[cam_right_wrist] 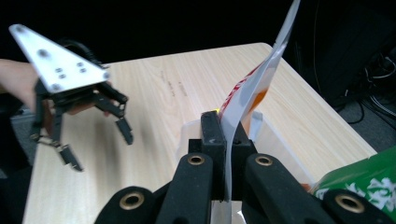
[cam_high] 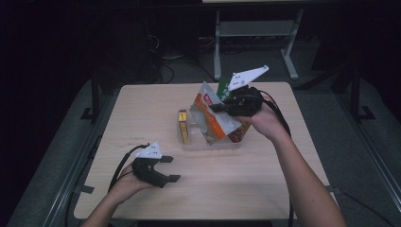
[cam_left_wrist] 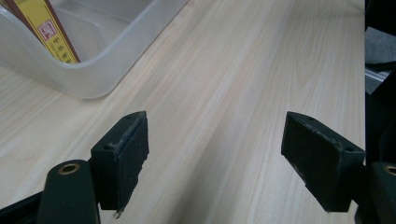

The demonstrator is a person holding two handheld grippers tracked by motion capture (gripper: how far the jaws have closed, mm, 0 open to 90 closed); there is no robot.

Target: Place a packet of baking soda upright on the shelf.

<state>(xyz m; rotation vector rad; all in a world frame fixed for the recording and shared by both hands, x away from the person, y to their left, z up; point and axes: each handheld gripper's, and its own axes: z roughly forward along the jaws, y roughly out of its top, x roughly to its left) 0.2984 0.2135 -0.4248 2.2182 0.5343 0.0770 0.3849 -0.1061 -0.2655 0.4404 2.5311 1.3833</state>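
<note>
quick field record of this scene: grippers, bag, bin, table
right gripper: shut on the chip bag's edge, above the bin
chip bag: orange and white, lower end in the bin
left gripper: open, nothing between the jaws, low over the table
bin: clear plastic, yellow box inside
green bag: beside the right gripper
table: light wood

Your room's pretty dim, only the table [cam_high: 142, 118] catches light from overhead. Edges go black, and the high view looks soft and grainy.
</note>
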